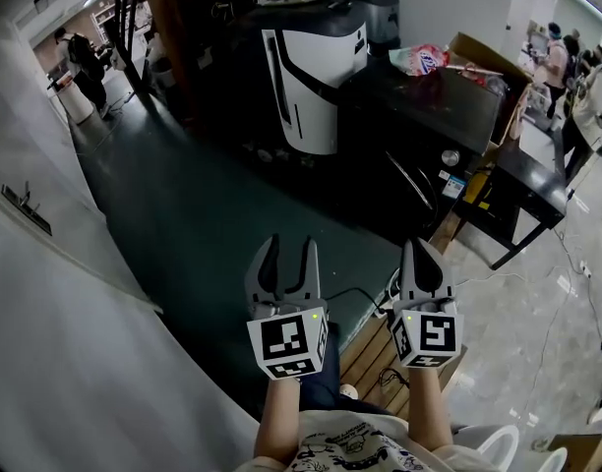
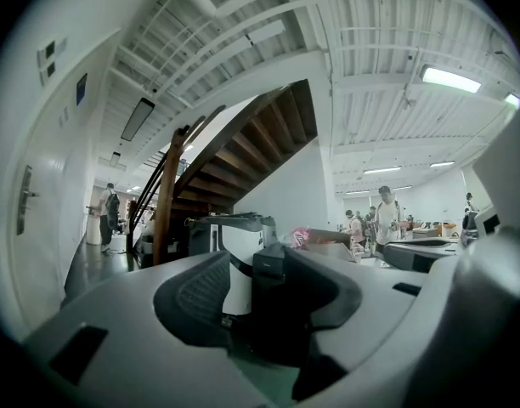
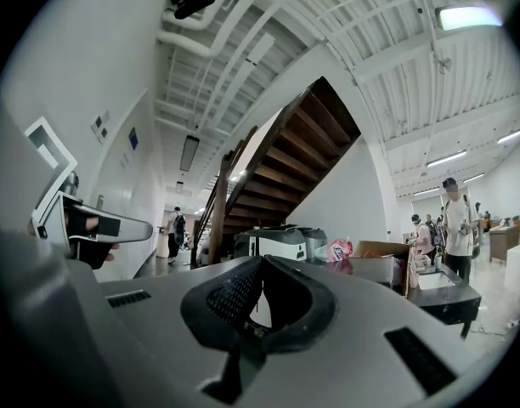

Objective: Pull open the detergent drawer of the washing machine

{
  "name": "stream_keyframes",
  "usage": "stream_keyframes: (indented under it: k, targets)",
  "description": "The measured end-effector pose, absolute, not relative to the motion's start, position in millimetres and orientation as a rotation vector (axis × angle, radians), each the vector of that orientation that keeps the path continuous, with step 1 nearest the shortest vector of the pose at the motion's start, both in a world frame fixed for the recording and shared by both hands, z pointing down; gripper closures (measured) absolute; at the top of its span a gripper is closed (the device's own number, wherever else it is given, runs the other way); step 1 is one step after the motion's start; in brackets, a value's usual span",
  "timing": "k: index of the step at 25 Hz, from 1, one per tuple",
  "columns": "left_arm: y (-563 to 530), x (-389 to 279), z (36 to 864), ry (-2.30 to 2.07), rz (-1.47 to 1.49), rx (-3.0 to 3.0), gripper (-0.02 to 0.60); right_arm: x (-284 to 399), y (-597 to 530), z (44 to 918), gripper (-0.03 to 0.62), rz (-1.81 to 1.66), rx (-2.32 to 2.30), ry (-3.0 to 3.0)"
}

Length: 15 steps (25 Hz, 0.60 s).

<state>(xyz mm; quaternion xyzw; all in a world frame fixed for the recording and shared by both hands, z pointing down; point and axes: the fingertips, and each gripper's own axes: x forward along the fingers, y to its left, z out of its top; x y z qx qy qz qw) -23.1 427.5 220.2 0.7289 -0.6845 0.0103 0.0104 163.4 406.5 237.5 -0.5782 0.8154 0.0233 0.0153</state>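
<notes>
The washing machine (image 1: 419, 116) is the dark front-loader ahead and to the right of both grippers, well apart from them, w/ green floor (image 1: 203, 214) between. Its front face looks toward the person; a round knob (image 1: 450, 157) sits on the upper strip of that face. The detergent drawer itself I cannot make out, as the panel is too dark. I judge it is in the same upper strip, prob. beside the knob, so its long axis would run along the top front edge and it should slide out toward the person. The left gripper (image 1: 290, 246) has its jaws apart w/ nothing between them; in the left gripper view only the far white-and-black machine (image 1: 311, 77) shows through the gap. The right gripper (image 1: 420, 247) has its jaws together and is empty. Both point level and forward. The right gripper is the nearer one, approx. in line w/ the knob in the head view, but it is closed. The left one is ready to take hold, but must go forward and across to the right. In my opinion the pull is not yet begun: first comes the approach to the upper front strip.
</notes>
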Motion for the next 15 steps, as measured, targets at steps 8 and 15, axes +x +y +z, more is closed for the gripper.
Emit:
stream_keyframes:
  k: [8, 15]
  targets:
    - [337, -43, 232, -2.117, 0.054, 2.265, 0.383, 149, 320, 246, 0.583, 0.061, -1.829, 2.528]
    - [236, -69, 213, -2.064, 0.090, 2.290, 0.383, 124, 223, 221, 0.583, 0.052, -1.868, 2.505]
